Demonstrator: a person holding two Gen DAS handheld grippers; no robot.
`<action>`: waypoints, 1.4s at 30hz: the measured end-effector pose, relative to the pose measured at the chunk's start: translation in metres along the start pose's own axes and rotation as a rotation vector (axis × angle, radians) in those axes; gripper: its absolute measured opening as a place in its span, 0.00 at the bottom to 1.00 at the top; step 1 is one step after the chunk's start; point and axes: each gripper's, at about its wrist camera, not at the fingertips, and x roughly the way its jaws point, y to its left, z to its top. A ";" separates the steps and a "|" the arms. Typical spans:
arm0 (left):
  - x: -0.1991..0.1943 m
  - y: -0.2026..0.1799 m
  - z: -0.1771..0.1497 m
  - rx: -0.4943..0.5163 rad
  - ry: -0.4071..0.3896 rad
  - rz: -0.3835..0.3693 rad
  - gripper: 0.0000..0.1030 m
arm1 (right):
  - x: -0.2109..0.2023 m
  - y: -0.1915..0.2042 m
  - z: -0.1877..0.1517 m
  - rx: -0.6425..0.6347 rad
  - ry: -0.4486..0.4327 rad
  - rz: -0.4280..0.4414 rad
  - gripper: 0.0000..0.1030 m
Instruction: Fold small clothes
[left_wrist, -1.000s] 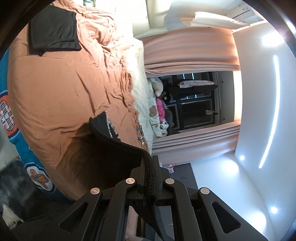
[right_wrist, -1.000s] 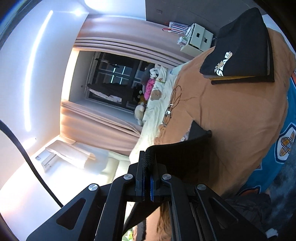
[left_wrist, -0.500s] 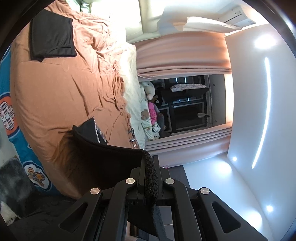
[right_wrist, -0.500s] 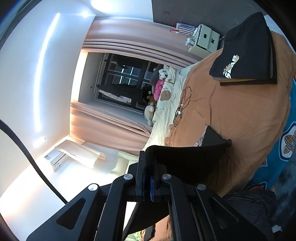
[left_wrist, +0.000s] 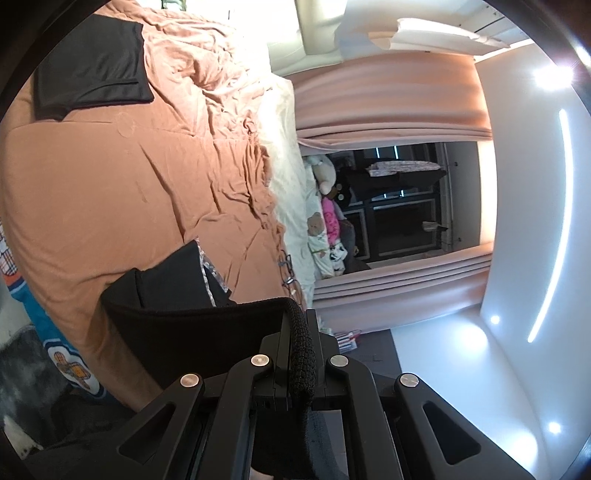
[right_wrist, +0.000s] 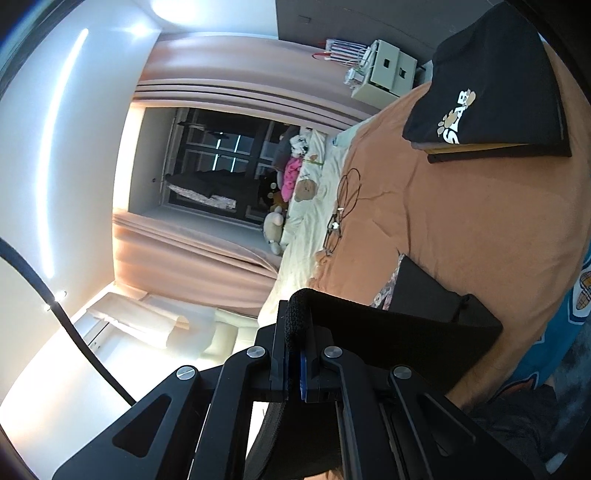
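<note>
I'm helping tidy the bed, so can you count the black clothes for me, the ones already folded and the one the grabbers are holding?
Folded black clothes lying on the orange bedspread: 2 (plain one, one with a paw print logo)
Black garment held up by both grippers, left and right: 1
Total: 3

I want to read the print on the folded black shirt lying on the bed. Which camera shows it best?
The right wrist view: the folded black shirt faces the camera, white print visible. The left wrist view shows no such print, only a plain black garment.
</note>
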 end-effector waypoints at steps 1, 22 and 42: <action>0.008 0.001 0.002 0.000 0.002 0.007 0.03 | 0.010 -0.001 0.004 0.003 0.002 -0.005 0.00; 0.147 0.026 0.048 0.018 0.028 0.178 0.04 | 0.140 -0.007 0.038 0.031 0.048 -0.093 0.00; 0.284 0.094 0.084 0.016 0.081 0.410 0.04 | 0.260 -0.021 0.047 0.032 0.125 -0.301 0.01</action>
